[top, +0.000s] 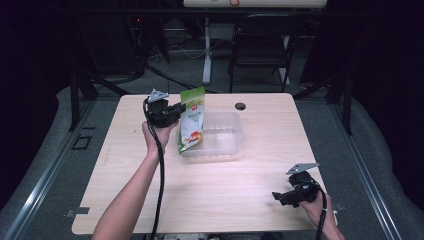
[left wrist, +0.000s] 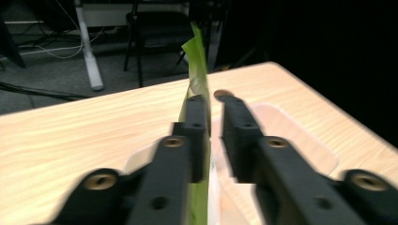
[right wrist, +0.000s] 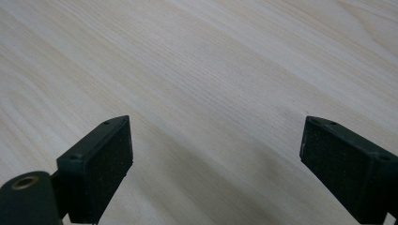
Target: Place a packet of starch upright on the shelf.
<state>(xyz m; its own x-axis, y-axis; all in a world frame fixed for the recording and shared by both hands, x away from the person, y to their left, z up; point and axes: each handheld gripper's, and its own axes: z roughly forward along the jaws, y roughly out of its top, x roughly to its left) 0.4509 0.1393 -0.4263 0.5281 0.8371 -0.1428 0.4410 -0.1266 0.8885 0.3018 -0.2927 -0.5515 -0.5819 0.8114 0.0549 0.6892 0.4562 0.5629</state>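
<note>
A green and white snack pouch (top: 193, 120) stands nearly upright in the left end of a clear plastic tub (top: 227, 140) on the wooden table. My left gripper (top: 179, 111) is at the pouch's upper left edge. In the left gripper view the pouch (left wrist: 196, 70) lies edge-on against the left jaw, and a narrow gap separates it from the right jaw, so my left gripper (left wrist: 212, 101) is open around it. My right gripper (top: 278, 196) rests low near the table's front right corner. In its own view my right gripper (right wrist: 216, 159) stands wide open over bare wood.
A small black cable hole (top: 240, 106) sits in the table just behind the tub. A dark chair (top: 260, 45) and a white desk leg (top: 206, 50) stand beyond the far edge. The table's front edge (top: 200, 231) runs close below my right hand.
</note>
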